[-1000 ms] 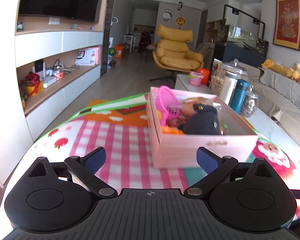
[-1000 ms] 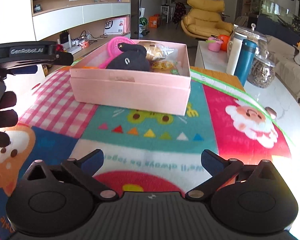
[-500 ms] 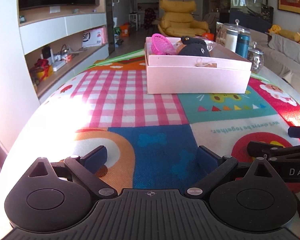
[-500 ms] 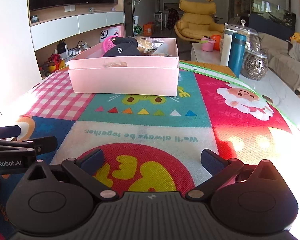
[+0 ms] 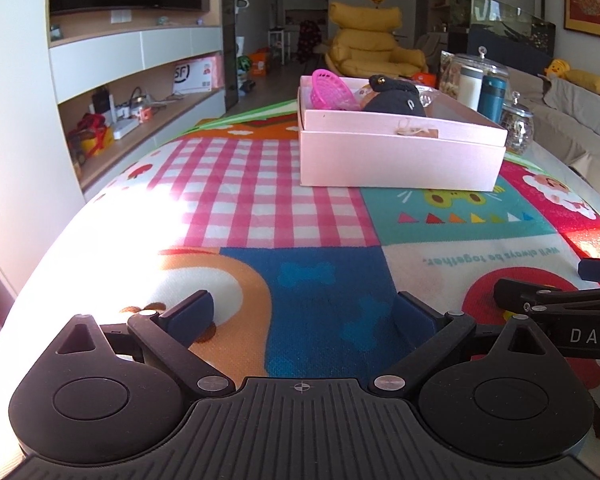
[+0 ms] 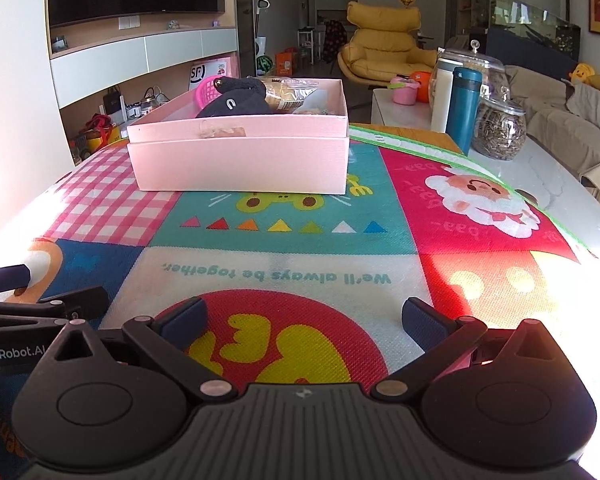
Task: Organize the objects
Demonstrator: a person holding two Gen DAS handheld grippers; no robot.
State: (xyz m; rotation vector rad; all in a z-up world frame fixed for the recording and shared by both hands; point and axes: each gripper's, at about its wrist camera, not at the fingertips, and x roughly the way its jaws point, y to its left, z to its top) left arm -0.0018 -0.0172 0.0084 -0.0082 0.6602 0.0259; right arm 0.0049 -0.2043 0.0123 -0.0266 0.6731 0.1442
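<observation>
Left gripper [image 5: 302, 314]: held low over the near edge of the patchwork play mat [image 5: 324, 284]; the jaws are spread wide apart and nothing is held between them.
Right gripper [image 6: 304, 318]: held low just beside the left one, over the red circle of the mat; its jaws are likewise wide apart and empty.
Mat between grippers and box: no loose object is seen on it in either view.
Pink box [image 6: 240, 152]: set on the mat well beyond both grippers, lid off; the task's objects are gathered inside it.
Box contents: a pink plastic basket [image 5: 332, 90], a dark plush toy [image 6: 236, 100] and a crinkled snack packet [image 6: 288, 90] are piled above the rim.
Beyond the box: a teal flask [image 6: 464, 108] and a glass jar of seeds [image 6: 500, 128] are stood on the bare counter [image 6: 556, 184], with a larger lidded jar behind.
Progress: sorting is judged to be all but finished.
Risk: the plush sits proud of the rim, so it could be tipped out if the box were nudged or lifted unevenly.
Risk: the jars could be knocked by a wide sweep on the right.
</observation>
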